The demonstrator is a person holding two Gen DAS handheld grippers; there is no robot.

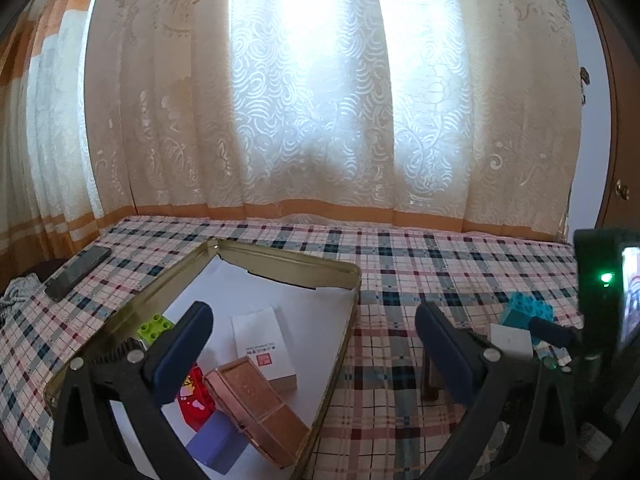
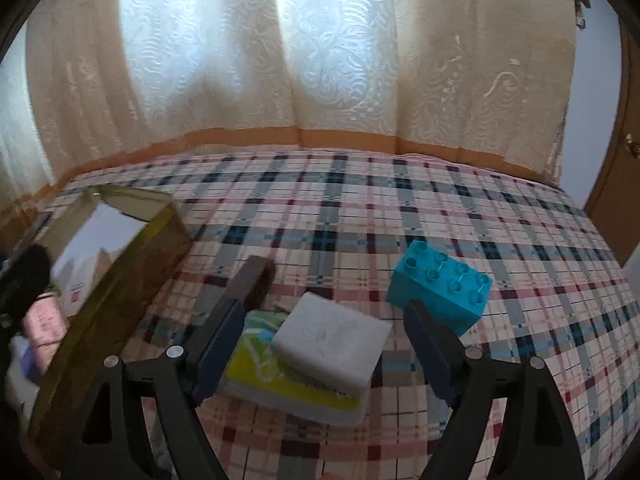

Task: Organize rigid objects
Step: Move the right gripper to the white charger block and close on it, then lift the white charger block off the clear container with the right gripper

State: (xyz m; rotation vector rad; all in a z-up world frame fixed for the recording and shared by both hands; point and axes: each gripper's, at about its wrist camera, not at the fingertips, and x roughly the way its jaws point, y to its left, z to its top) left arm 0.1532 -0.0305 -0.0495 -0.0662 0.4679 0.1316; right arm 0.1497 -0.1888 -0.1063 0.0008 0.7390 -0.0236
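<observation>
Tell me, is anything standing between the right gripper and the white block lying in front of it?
Nothing visible does. The right gripper is open, and the white block lies between its fingers on a yellow-green packet. The teal brick sits beyond the right finger.

My left camera looks forward between my fingers (image 1: 188,344), tilted gently down over the open gold tin (image 1: 280,264) close below and on to the curtain (image 1: 312,100) at the far edge of the bed (image 1: 460,260). My right camera sits to the right of that, pitched more steeply, close above a white block (image 2: 332,340) and a teal brick (image 2: 444,284). Both views share the plaid bed cover, the curtain, the tin's wall (image 2: 120,280) and the teal brick (image 1: 528,312).
</observation>
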